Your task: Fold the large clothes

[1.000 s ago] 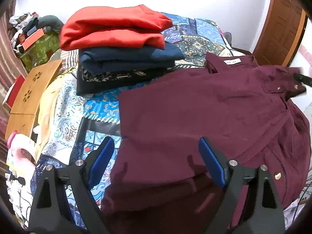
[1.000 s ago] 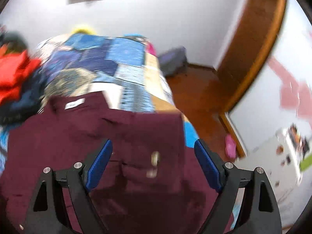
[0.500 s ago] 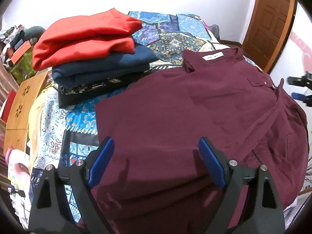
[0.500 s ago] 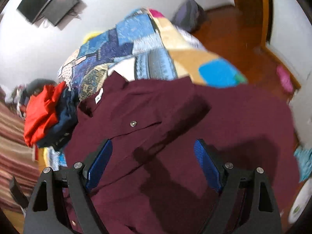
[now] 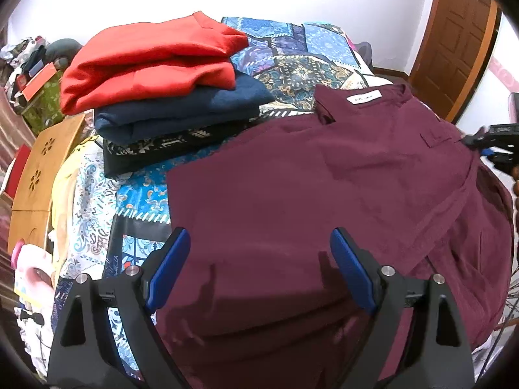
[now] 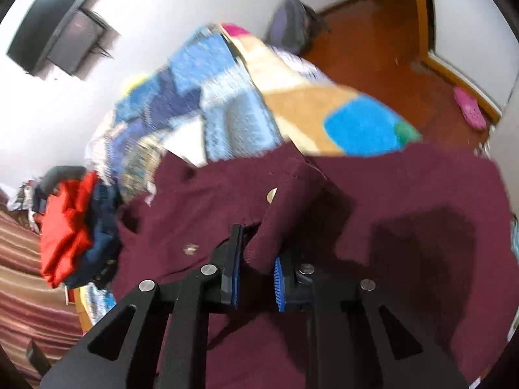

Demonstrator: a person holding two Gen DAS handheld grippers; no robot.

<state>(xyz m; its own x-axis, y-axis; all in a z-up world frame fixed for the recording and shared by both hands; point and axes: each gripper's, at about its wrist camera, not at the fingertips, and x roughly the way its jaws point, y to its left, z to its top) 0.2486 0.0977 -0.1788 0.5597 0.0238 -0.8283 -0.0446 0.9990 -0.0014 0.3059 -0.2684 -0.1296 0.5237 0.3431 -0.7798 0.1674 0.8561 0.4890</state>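
Observation:
A maroon button shirt (image 5: pixel 308 194) lies spread over the patchwork bedspread (image 5: pixel 298 58), its collar label toward the far wall. My left gripper (image 5: pixel 259 259) hovers open over the shirt's near edge, nothing between its blue pads. In the right wrist view, the jaws of my right gripper (image 6: pixel 256 246) are closing, with a raised fold of the shirt (image 6: pixel 405 210) near a button pinched between the pads. The left wrist view shows that right gripper (image 5: pixel 486 146) at the shirt's right shoulder.
A stack of folded clothes sits at the back left: red (image 5: pixel 152 61) on navy (image 5: pixel 181 110) on black patterned (image 5: pixel 155 149). A wooden lap table (image 5: pixel 42 168) stands left of the bed. A wooden door (image 5: pixel 454 39), a grey bag (image 6: pixel 292 22) and a pink slipper (image 6: pixel 470 110) are to the right.
My right gripper rolled, dropped toward the shirt and went from wide open to closed on a fold of it. The left gripper drifted slightly and stayed open.

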